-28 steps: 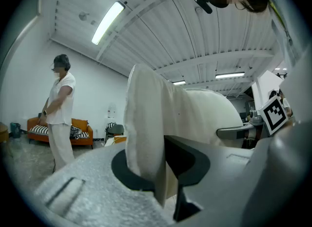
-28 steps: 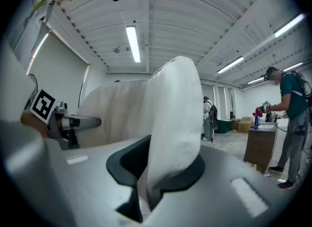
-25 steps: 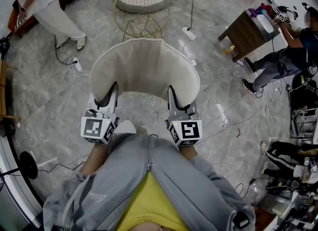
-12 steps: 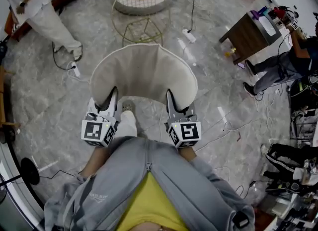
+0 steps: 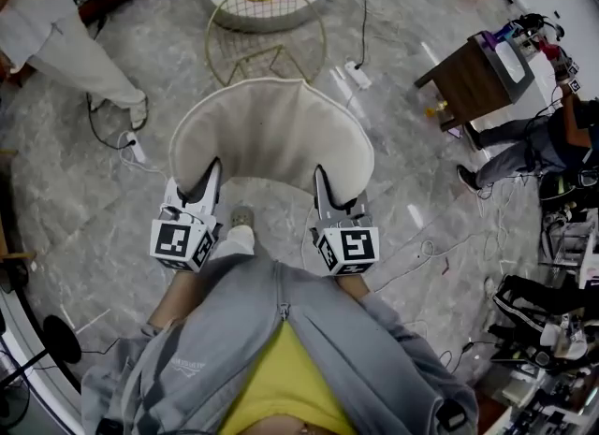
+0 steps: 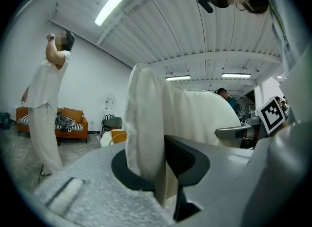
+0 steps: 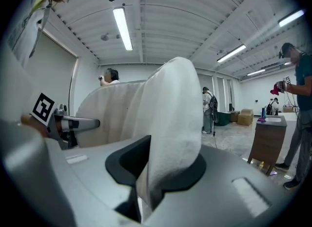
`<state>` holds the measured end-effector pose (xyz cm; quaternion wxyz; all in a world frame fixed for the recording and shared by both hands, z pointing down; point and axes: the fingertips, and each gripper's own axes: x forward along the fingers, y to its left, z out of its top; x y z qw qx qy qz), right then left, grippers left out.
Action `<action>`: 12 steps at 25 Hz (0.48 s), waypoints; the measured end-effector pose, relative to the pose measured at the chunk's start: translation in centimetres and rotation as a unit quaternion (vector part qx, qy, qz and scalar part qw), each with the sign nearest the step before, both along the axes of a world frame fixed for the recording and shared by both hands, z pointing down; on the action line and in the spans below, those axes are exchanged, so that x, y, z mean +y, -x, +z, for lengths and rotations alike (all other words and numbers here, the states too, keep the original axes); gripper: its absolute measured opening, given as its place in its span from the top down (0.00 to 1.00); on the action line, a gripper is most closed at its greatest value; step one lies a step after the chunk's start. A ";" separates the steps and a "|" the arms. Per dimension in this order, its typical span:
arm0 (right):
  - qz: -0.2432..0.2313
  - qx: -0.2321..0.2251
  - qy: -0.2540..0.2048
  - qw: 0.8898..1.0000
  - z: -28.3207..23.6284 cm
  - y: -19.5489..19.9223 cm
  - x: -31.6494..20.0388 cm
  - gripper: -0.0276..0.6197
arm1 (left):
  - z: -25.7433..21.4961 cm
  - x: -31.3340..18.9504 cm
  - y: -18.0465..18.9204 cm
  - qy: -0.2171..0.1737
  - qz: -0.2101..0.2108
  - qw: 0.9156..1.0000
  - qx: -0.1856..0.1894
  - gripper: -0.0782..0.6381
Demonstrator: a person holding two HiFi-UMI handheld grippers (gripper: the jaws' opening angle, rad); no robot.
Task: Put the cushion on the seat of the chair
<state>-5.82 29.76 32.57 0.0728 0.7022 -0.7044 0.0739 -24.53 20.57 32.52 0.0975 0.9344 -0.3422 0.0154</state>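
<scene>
Cushion: cream, thick, curved like a horseshoe. It is hanging in the air in front of the person, above the marble floor, held by its two near ends.

Left gripper: jaws are standing narrow and pinching the cushion's left end. The left gripper view is showing the padding squeezed between the dark pads.

Right gripper: jaws are likewise narrow and clamping the right end, with the fabric bulging above the pads in the right gripper view.

Chair: gold wire frame, round seat. It is standing on the floor beyond the cushion's far edge in the head view. Its seat is showing bare wire, with nothing resting on it.

Other items: a dark side table is standing well apart at the right, with a seated person beside it. A standing person in white is at the upper left. A power strip and cables are lying on the floor near the chair.

Status, as a judgement: the pick-up is done and both grips are looking secure. The cushion is not yet over the seat. Left to do: bringing it above the wire seat, lowering it flat so that it is sitting inside the rim, then opening both sets of jaws and drawing them clear.
</scene>
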 end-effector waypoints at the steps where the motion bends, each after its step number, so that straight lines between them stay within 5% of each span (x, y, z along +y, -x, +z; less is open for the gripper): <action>1: 0.003 -0.001 0.000 1.000 -0.1 -0.2 -0.9 0.84 | -0.1 -1.0 -0.2 0.000 0.003 1.000 -0.001 0.79; 12: 0.050 -0.001 0.006 0.999 0.1 -3.5 -8.8 0.84 | 0.4 -10.2 -4.1 0.004 0.047 0.999 0.001 0.79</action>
